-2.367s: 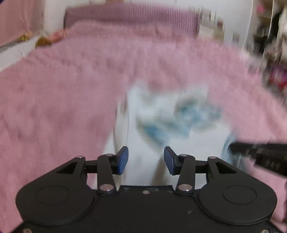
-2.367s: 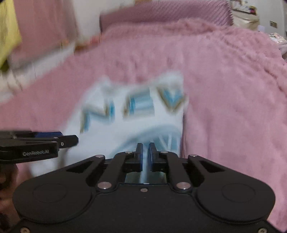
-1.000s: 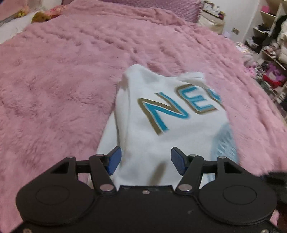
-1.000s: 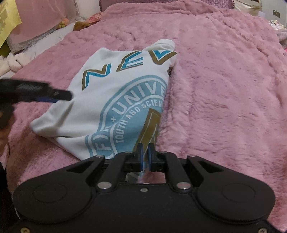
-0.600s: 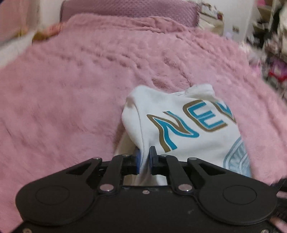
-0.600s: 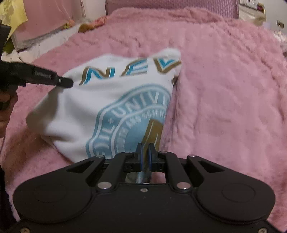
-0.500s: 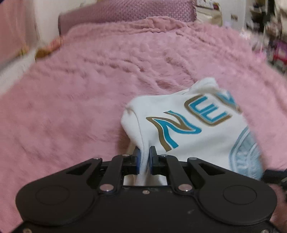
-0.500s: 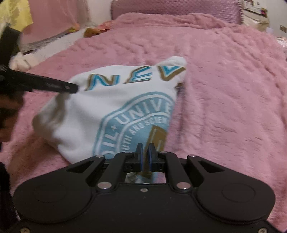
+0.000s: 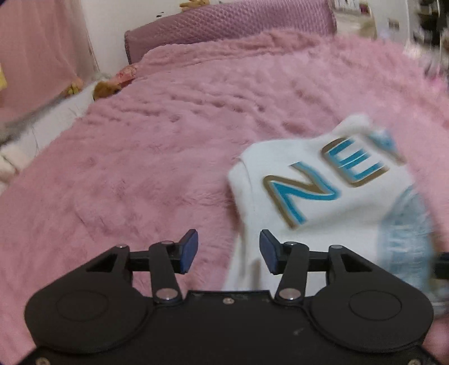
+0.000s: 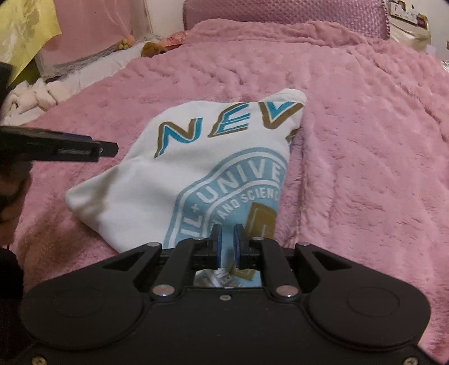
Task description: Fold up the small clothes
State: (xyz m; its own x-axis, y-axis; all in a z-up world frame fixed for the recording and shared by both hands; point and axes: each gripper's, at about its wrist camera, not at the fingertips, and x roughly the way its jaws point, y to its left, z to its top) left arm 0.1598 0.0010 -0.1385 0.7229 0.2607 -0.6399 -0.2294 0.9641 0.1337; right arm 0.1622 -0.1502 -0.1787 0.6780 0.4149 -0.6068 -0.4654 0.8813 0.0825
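Note:
A small white shirt (image 10: 202, 168) with blue-and-gold letters and a pale blue round seal lies folded on the pink fluffy blanket (image 10: 364, 168). My right gripper (image 10: 227, 247) is shut on the shirt's near edge, with cloth pinched between the blue pads. In the left wrist view the shirt (image 9: 331, 202) lies blurred to the right. My left gripper (image 9: 228, 251) is open, with only the shirt's left edge showing in the gap and nothing gripped. In the right wrist view the left gripper (image 10: 108, 148) hovers just left of the shirt, above the blanket.
A purple headboard cushion (image 10: 280, 11) runs along the far end of the bed. Soft toys (image 10: 153, 47) and white bedding (image 10: 33, 95) lie along the left side. A person's hand (image 10: 11, 179) holds the left gripper. Cluttered shelves (image 9: 429, 28) stand at the far right.
My left gripper, shut on the shirt's left edge half a second ago, has opened and let go, shifting left. The right gripper stays shut on the shirt.

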